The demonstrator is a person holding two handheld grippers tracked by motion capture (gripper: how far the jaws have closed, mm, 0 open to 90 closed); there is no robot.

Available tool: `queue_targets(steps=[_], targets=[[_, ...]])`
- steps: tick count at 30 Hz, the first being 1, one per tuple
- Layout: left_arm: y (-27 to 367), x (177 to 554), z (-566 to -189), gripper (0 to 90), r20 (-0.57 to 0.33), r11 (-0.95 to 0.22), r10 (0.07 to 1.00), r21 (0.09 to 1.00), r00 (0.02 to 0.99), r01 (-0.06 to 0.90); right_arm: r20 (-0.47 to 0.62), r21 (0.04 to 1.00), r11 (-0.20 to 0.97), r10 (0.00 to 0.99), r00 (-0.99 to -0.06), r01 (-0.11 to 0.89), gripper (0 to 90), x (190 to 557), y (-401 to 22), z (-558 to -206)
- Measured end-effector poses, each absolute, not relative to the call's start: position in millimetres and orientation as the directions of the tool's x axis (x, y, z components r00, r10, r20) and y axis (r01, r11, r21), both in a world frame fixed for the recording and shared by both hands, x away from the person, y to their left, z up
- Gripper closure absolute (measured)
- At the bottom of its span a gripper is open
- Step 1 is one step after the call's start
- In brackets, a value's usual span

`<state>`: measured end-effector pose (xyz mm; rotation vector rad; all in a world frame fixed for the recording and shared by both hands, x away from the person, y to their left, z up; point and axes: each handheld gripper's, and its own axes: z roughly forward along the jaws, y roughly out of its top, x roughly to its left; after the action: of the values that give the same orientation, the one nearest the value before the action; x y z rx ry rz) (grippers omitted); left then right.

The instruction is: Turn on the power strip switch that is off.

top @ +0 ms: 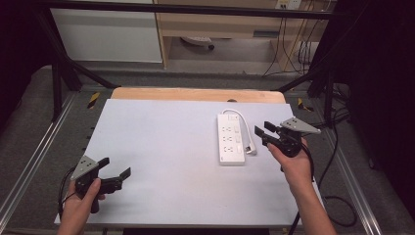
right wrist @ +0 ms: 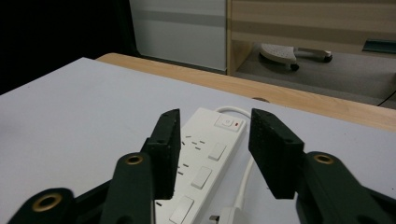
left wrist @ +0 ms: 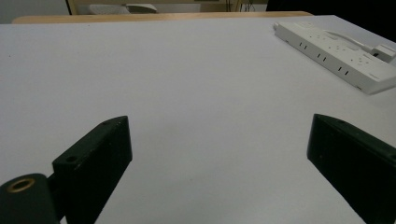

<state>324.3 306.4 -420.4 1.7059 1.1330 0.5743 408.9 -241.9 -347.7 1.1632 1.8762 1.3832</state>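
While the power strip [top: 231, 138] lies flat near the right edge of the white surface [top: 161, 161], toward the far right corner, its white cable [top: 237, 113] loops off the far end and runs back along its right side to a plug [top: 250, 148] lying just beside it. In the right gripper view the strip [right wrist: 205, 163] shows a power switch with a red mark at its far end and a row of rocker switches along one side.

Just right of the strip, the right gripper [top: 263, 131] hangs above the surface with its jaws partly apart and nothing between them; they touch neither strip nor plug. It points toward the strip, and in its own view the strip sits beyond the gap [right wrist: 214, 154]. The right hand [top: 293, 164] grips it from behind, with the forearm running in from the right end of the near edge.

Near the near left corner, well apart from the strip, the left gripper [top: 116, 169] has its jaws spread wide and empty over bare surface [left wrist: 219, 154]. The left hand [top: 85, 200] wraps its body and aims it rightward across the surface.
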Motion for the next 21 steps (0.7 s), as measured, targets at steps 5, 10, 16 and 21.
queue_targets(steps=[5, 10, 16, 21], targets=[[306.5, 325.0, -420.5, 6.5, -0.119, -0.096, 0.883, 0.901, 0.454, 0.422, 0.077, 0.942, 0.098, 0.869, -0.489, 0.321, 65.8, 415.2, -240.0, -347.4], [306.8, 325.2, -420.7, 6.5, -0.122, -0.093, 0.882, 0.902, 0.455, 0.422, 0.064, 0.946, 0.103, 0.871, -0.487, 0.309, 73.5, 421.1, -235.9, -348.6], [306.5, 324.7, -420.1, 6.5, -0.122, -0.095, 0.882, 0.901, 0.456, 0.424, 0.04, 0.95, 0.117, 0.875, -0.483, 0.29, 81.4, 425.8, -229.8, -351.6], [306.4, 324.6, -420.0, 6.5, -0.12, -0.096, 0.881, 0.901, 0.457, 0.422, 0.025, 0.951, 0.131, 0.871, -0.49, 0.282, 86.3, 430.0, -224.5, -354.0]])
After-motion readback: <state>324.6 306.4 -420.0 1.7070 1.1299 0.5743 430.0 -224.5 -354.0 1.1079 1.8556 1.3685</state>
